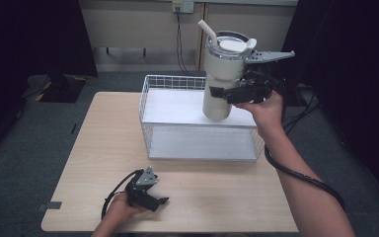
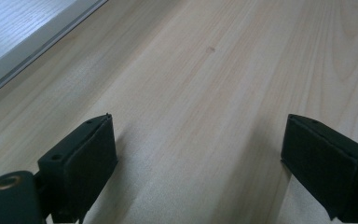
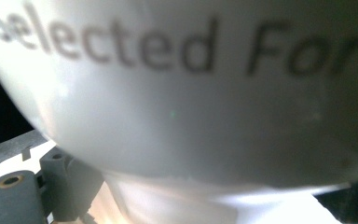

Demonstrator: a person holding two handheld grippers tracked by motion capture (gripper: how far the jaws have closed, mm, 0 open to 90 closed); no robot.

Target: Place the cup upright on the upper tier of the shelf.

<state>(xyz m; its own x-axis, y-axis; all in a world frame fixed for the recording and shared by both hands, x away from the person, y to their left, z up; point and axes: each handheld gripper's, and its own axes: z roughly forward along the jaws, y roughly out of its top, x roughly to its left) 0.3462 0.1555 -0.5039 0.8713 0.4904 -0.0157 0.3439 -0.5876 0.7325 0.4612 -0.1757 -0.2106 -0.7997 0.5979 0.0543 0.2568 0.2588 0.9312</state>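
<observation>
Pale wood makes up the table [image 1: 103,148], where we rest our left gripper [image 1: 154,196] near the front edge, its jaws spread wide over bare boards. Behind it stands a white wire basket [image 1: 148,106]. Above the basket's right end we hold a cream tumbler [image 1: 222,79] aloft, tilted slightly, our right gripper [image 1: 227,93] clenched around its lower body. A white straw [image 1: 208,30] pokes from the lid.

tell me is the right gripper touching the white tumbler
Touching: the high view shows the right gripper clamped around the white tumbler, held above the wire basket.
</observation>
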